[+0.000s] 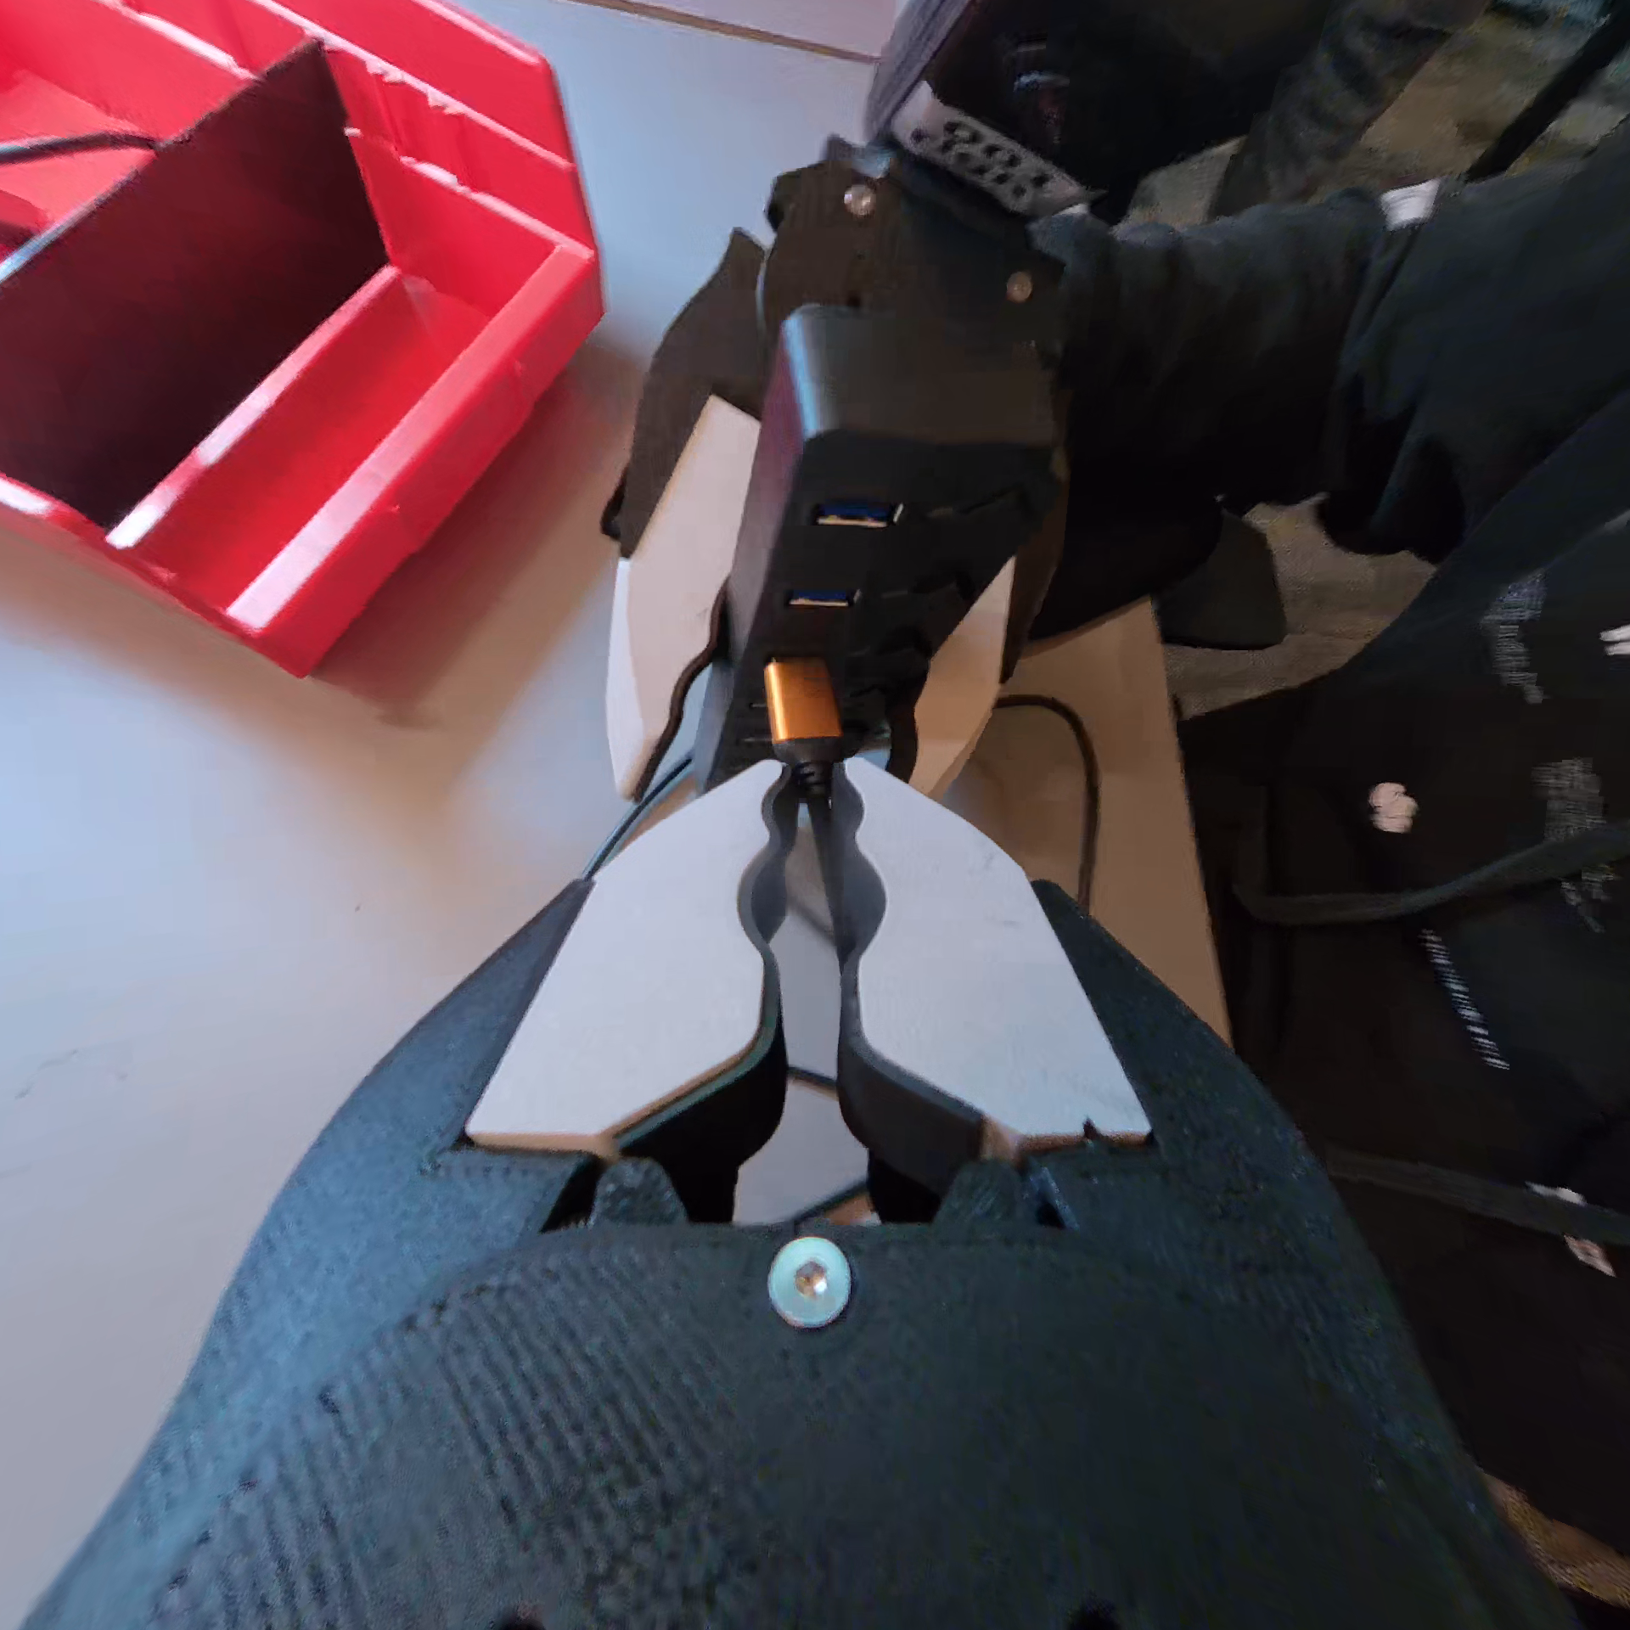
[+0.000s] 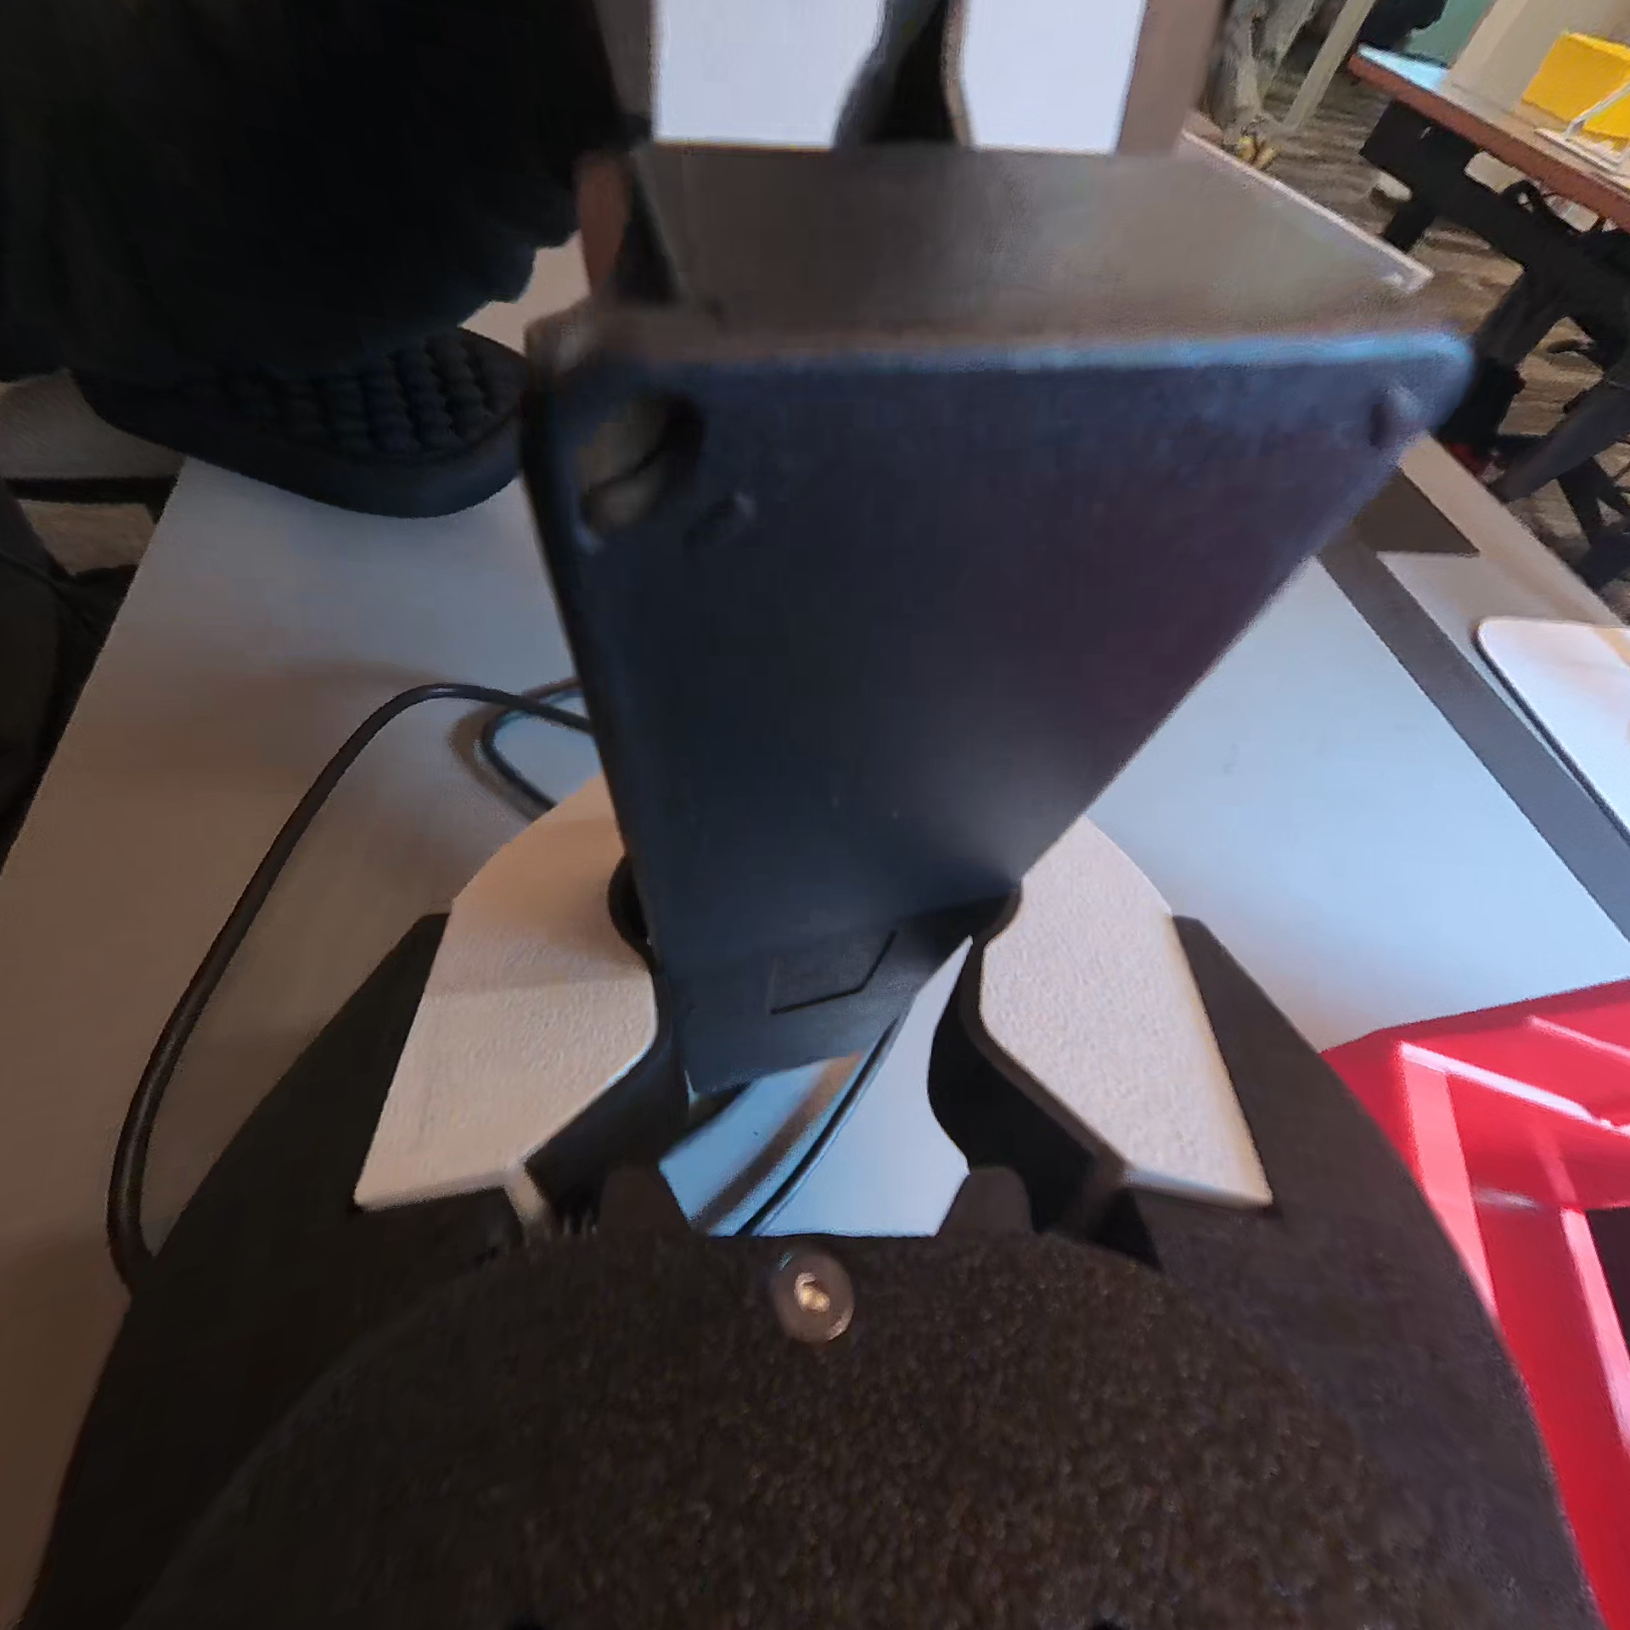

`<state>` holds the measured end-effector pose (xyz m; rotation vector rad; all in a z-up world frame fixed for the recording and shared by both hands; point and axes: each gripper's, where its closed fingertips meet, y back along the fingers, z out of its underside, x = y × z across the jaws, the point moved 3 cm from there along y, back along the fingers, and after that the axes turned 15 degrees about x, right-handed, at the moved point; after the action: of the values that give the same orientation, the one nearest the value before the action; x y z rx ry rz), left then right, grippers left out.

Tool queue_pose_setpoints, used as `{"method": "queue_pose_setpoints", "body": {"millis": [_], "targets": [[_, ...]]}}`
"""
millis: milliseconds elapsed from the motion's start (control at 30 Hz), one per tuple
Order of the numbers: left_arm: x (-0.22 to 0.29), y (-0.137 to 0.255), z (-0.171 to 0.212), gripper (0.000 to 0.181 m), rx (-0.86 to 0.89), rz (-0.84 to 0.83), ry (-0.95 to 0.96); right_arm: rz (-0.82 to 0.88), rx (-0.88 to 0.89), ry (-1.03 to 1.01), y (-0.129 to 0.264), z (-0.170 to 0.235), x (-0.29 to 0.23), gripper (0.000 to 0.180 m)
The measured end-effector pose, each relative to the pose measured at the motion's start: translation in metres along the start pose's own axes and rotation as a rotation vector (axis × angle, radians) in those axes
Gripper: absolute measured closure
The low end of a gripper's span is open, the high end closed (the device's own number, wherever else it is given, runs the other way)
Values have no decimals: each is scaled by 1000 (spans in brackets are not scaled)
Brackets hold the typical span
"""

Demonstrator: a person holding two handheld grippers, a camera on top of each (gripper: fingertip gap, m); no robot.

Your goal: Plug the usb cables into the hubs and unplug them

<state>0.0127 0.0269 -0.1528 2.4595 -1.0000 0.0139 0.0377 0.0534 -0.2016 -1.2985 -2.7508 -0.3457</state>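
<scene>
Left claw (image 1: 807,785) is pinched nearly closed on the thin black usb cable (image 1: 825,847), gripping it right behind the orange plug (image 1: 798,701), so the cord runs back down the narrow gap between the two pale fingers (image 1: 670,961). That orange plug is sitting in a port near the bottom end of the black hub (image 1: 873,494); how deep it's seated I honestly can't tell. Above it on the same face are two free blue ports (image 1: 851,513), one over the other. The hub is up off the desk (image 1: 265,882), tilted, with the right claw (image 1: 882,423) clamped around its body from the far side, held by a hand in a black glove (image 1: 1217,353). From the right wrist view it's mostly just the hub's (image 2: 882,573) flat dark back filling the frame, a bit blurry, with the right claw (image 2: 820,997) closed on its lower end, pale fingers (image 2: 529,1014) pressed in on both sides. A loose black cable (image 2: 238,891) loops over the desk (image 2: 1279,847) on the left there. A red divided bin (image 1: 291,353) sits on the desk off to the upper left of the left view, well apart from the hub, and its corner (image 2: 1517,1191) pokes in at the right edge of the other view.
</scene>
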Motion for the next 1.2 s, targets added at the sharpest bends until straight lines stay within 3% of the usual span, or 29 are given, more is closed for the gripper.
{"method": "queue_pose_setpoints", "body": {"millis": [167, 300, 500, 700, 900, 1000, 1100, 1200], "targets": [[3, -5, 2, 174, -49, -53, -103, -33, 28, -51, 0, 3, -3, 110], [-7, 7, -25, 174, 192, -54, -33, -4, 228, -187, 2, -24, 11, 110], [-11, 42, -44, 156, 467, 27, -38, -33, 356, -140, 15, -39, 5, 110], [-23, 23, 8, 146, 368, 234, 79, -162, 587, -174, 29, -68, -7, 109], [13, -25, 14, 129, 339, 435, 60, -239, 666, -204, 27, -80, -18, 110], [19, -40, 17, 143, 336, 465, 97, -251, 642, -241, 24, -79, -19, 110], [9, -31, 15, 144, 347, 463, 184, -128, 594, -284, 23, -74, -2, 110], [-9, -14, 10, 151, 450, 410, 291, 134, 510, -247, 34, -66, 33, 111]]}}
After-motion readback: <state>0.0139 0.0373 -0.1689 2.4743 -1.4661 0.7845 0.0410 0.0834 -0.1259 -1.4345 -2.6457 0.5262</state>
